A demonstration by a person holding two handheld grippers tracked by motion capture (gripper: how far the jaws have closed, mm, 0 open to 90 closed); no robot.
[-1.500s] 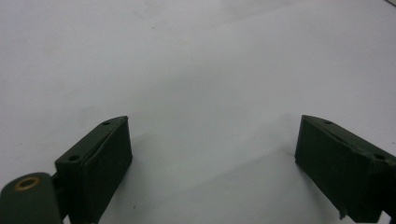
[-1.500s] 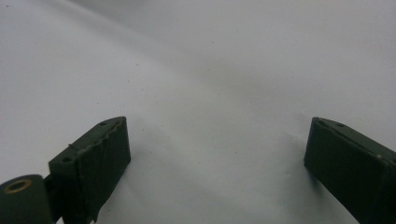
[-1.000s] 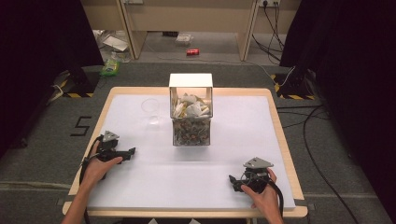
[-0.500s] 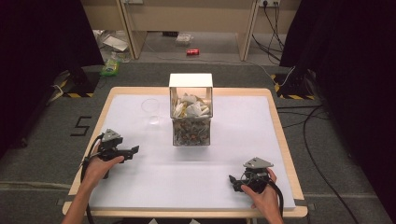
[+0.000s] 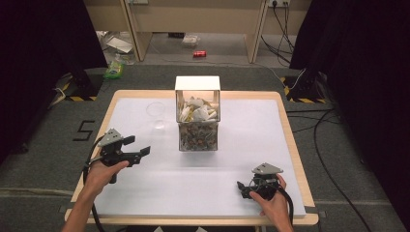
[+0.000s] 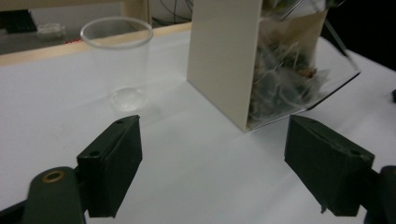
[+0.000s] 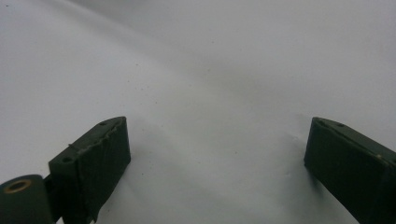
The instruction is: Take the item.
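Note:
A clear box (image 5: 198,130) with a cream lid and back stands mid-table, packed with small paper sachets. An empty clear plastic cup (image 5: 157,116) is just to its left. My left gripper (image 5: 137,146) hovers above the table's left side and points toward the box. It is open and its jaws have just been closing slightly with nothing between them. In the left gripper view, the cup (image 6: 119,65) and the box (image 6: 280,70) lie ahead of the left gripper (image 6: 211,122). My right gripper (image 5: 241,188) rests open near the front right. In the right gripper view, bare white tabletop lies between the right gripper's (image 7: 217,123) jaws.
The white table top (image 5: 241,145) has a wooden rim. On the floor behind lie a red can (image 5: 199,54), a green packet (image 5: 114,70) and some litter. Cables (image 5: 329,130) run along the floor at the right.
My left gripper has risen off the table and moved a little toward the box. The right gripper has stayed where it was.

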